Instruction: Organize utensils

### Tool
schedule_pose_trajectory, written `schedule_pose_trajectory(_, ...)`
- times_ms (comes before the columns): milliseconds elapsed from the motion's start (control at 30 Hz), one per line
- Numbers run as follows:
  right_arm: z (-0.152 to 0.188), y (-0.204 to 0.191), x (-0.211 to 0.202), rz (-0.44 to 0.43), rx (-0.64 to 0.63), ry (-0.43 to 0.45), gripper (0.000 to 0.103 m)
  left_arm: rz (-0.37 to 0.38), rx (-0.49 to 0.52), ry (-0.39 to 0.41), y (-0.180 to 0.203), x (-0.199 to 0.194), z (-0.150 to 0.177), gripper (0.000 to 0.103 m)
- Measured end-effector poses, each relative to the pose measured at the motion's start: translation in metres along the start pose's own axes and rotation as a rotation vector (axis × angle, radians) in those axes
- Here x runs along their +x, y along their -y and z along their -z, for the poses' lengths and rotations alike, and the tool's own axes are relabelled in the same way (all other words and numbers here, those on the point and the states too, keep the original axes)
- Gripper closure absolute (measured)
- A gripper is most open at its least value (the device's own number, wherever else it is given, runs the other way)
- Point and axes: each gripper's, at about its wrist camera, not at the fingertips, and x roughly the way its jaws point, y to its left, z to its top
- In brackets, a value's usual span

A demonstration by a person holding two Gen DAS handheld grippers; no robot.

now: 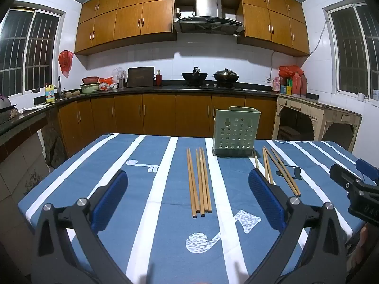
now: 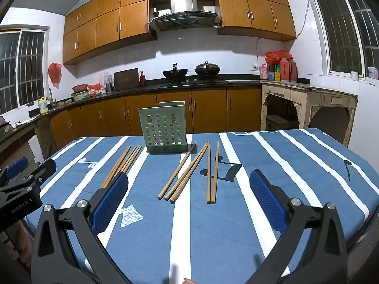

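A green perforated utensil holder (image 1: 236,131) (image 2: 163,126) stands upright at the far side of the blue striped table. Several wooden chopsticks (image 1: 199,181) lie side by side left of it, also seen in the right wrist view (image 2: 123,163). More chopsticks (image 1: 280,170) (image 2: 187,171) lie spread right of the holder, with a pair (image 2: 212,174) further right. My left gripper (image 1: 187,198) is open and empty above the table, short of the left bundle. My right gripper (image 2: 188,201) is open and empty, short of the right group.
The table's blue and white cloth (image 1: 151,189) covers the whole top. Kitchen counters (image 1: 165,88) with woks, bottles and a sink run behind. A worn wooden side table (image 2: 308,99) stands at the right. The right gripper's body (image 1: 355,184) shows beside the left.
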Motion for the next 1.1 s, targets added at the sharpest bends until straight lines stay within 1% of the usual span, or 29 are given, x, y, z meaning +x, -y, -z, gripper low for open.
schedule_pose_trajectory(1100,0.0005,0.0003,-0.0002,-0.002,0.005,-0.002,0.002,-0.001,0.002,0.001,-0.0002,-0.0001,-0.0002,0.004)
